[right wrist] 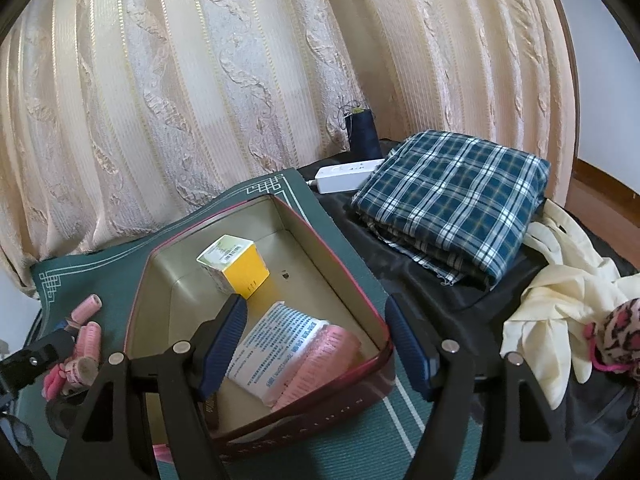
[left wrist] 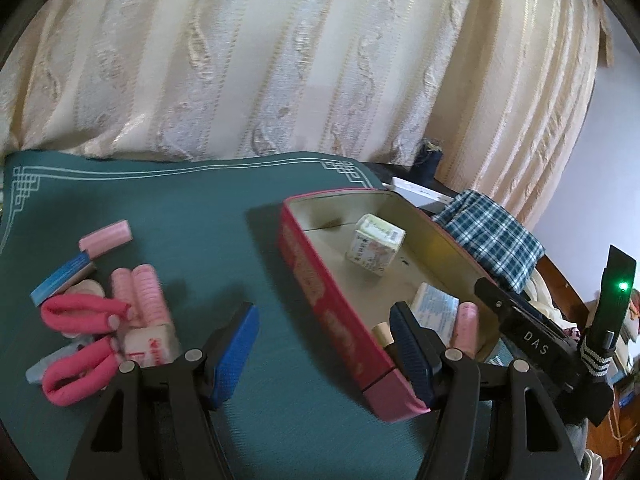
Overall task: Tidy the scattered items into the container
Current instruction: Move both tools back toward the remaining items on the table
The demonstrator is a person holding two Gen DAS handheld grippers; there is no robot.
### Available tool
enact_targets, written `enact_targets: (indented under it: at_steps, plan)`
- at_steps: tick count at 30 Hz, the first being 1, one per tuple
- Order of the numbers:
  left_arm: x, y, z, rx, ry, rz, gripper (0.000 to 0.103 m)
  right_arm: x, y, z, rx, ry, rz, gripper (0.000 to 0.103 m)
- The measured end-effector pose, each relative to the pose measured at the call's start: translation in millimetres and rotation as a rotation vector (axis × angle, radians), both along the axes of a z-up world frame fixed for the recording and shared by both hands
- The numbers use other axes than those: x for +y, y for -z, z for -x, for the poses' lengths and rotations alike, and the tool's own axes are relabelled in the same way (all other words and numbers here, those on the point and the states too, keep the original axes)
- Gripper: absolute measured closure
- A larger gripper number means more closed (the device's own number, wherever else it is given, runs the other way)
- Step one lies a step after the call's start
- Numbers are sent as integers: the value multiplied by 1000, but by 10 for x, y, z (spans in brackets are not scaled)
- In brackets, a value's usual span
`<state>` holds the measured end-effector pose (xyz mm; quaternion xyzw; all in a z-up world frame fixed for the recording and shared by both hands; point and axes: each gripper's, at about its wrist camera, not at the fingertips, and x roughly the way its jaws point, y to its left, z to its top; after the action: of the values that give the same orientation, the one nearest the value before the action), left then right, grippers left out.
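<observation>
Both jaws stand open and empty: the right gripper [right wrist: 316,344] over the red tin [right wrist: 256,436], the left gripper [left wrist: 324,344] above the green mat [left wrist: 160,208]. Inside lie a ribbed pink roller [right wrist: 320,356], a leaflet [right wrist: 272,344] and a small carton [right wrist: 234,266]. Soft pink curlers [left wrist: 84,328] and boxes still wait on the mat.
</observation>
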<state>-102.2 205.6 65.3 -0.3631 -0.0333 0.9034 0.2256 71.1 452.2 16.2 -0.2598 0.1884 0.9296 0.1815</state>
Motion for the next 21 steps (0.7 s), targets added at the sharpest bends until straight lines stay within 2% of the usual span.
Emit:
enact_targets:
  at_steps: [6, 13, 21]
  plan:
    - [-423, 45, -59, 2, -89, -10, 34, -19, -36, -51, 24, 34, -34, 28]
    - [-1112, 183, -138, -32, -245, -17, 33, -94, -127, -120, 70, 74, -101, 27]
    - [-1568, 269, -215, -42, -326, -41, 34, -292, -199, -141, 98, 74, -213, 26]
